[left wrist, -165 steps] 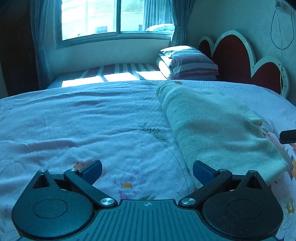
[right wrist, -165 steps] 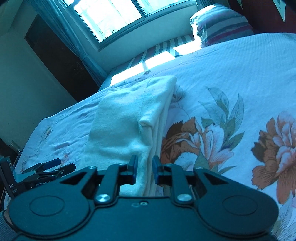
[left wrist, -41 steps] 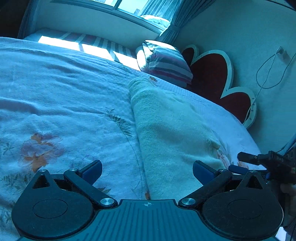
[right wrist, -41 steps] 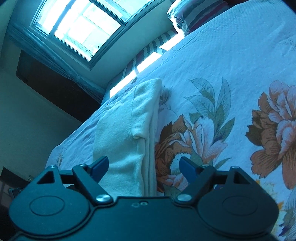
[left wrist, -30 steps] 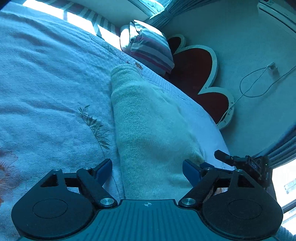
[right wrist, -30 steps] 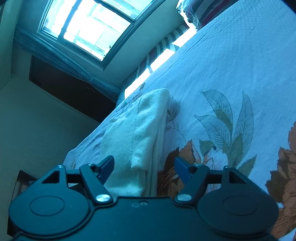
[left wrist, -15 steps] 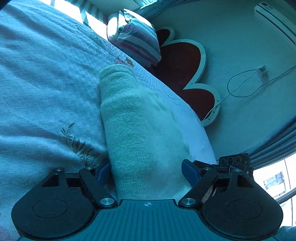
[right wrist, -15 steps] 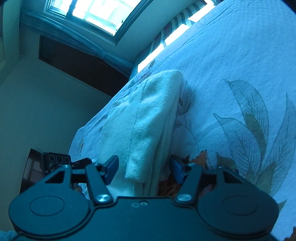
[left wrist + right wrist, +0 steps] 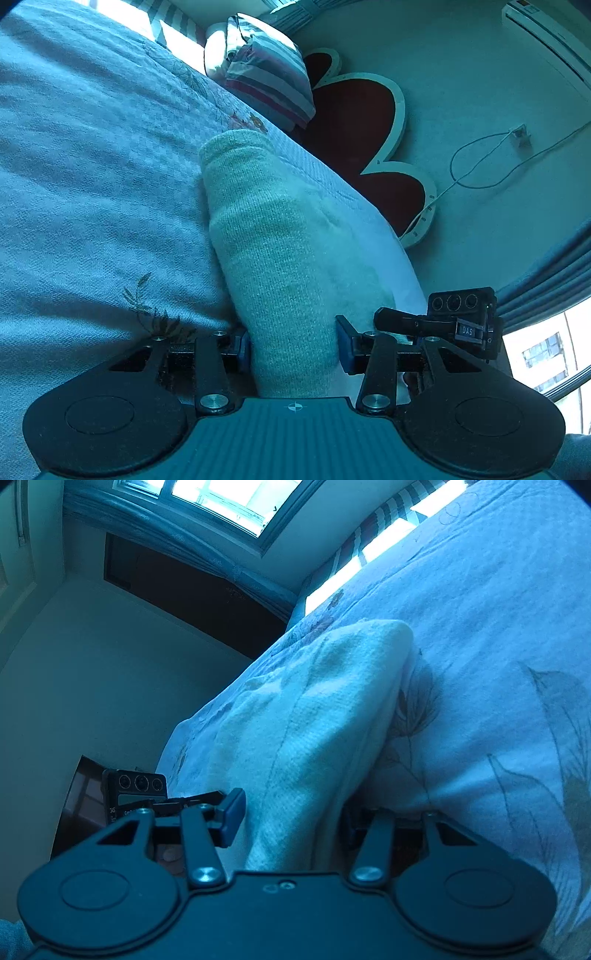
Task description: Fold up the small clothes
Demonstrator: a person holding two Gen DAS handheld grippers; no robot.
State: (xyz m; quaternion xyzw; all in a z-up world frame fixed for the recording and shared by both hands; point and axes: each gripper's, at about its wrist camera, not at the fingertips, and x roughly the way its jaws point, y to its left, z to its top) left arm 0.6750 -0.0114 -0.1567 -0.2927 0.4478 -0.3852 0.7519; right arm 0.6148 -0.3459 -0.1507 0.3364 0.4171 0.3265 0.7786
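Observation:
A pale cream knitted garment, folded into a long strip, lies on the floral bedspread. My left gripper straddles its near left end, jaws partly closed, blue pads touching the cloth on both sides. The garment also shows in the right wrist view. My right gripper straddles the near right end, its left pad beside the cloth, its right finger hidden under the fold. Each gripper shows in the other's view: the right one, the left one.
A striped pillow lies against a red scalloped headboard at the far end of the bed. A cable hangs on the wall. A window and dark doorway lie beyond the bed.
Both grippers have dropped lower onto the near end of the garment and their jaws have narrowed around it from wide open. The garment lies as before.

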